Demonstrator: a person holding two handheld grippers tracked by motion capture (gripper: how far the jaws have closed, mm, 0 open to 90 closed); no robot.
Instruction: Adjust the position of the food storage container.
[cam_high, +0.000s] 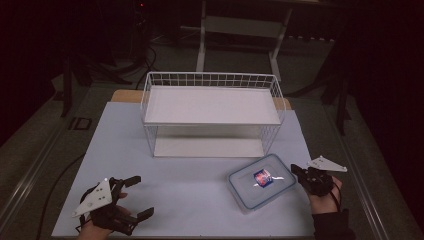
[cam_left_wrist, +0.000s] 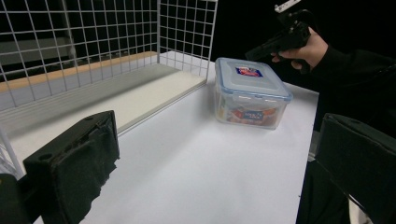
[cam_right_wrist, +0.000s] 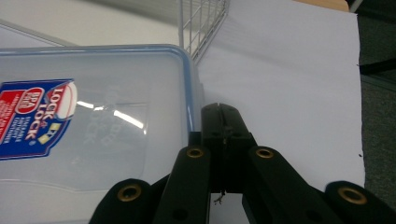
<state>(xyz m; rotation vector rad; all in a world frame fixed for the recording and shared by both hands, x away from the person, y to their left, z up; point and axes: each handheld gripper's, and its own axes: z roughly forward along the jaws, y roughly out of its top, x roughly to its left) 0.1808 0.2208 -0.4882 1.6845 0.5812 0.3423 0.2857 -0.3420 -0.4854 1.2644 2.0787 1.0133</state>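
A clear plastic container (cam_high: 250, 192) with a blue-rimmed lid and a red-and-blue label lies on the white tabletop (cam_high: 190, 190), to the right of centre. My right gripper (cam_high: 296, 170) is shut, and its joined jaw tips sit at the container's right edge. In the right gripper view the tips (cam_right_wrist: 223, 112) lie beside the lid's rim (cam_right_wrist: 186, 93), and nothing shows between them. My left gripper (cam_high: 141, 196) rests open near the front left of the table, well away from the container (cam_left_wrist: 250, 84). Its own view shows its jaws (cam_left_wrist: 215, 163) spread wide with nothing between them, and the right gripper (cam_left_wrist: 252, 53) behind the box.
A white wire rack (cam_high: 210, 80) with an upper and a lower shelf stands at the back middle of the table, its open front facing me. Its corner (cam_right_wrist: 201, 23) is just beyond the container. The table's right edge (cam_high: 312, 200) runs close to my right hand.
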